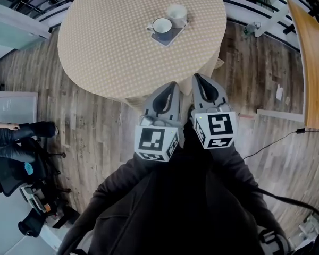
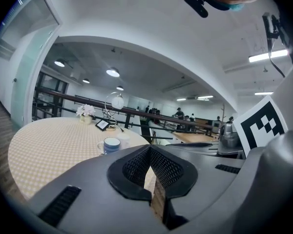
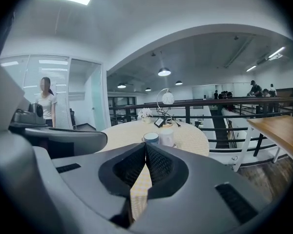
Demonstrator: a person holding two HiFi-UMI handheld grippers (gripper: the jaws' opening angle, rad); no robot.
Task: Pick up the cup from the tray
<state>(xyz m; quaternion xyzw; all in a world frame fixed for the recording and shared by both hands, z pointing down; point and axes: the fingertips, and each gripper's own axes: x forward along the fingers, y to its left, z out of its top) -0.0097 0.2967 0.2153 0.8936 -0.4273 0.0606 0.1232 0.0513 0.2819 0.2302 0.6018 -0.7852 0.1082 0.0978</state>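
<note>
While tools point(image 1: 173, 85) point(image 1: 198, 77) are closed, cup point(image 1: 162, 26) sits on tray point(image 1: 169, 39).

The tablecloth point(image 1: 106, 41) is beige-checked, the cup point(image 1: 162, 26) blue and white, the floor point(image 1: 95, 121) brown wood-grain.

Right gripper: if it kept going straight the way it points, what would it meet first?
Probably the table's checked cloth near its front edge, short of the blue-rimmed cup lined up just above the shut right gripper; depth is unclear.
</note>
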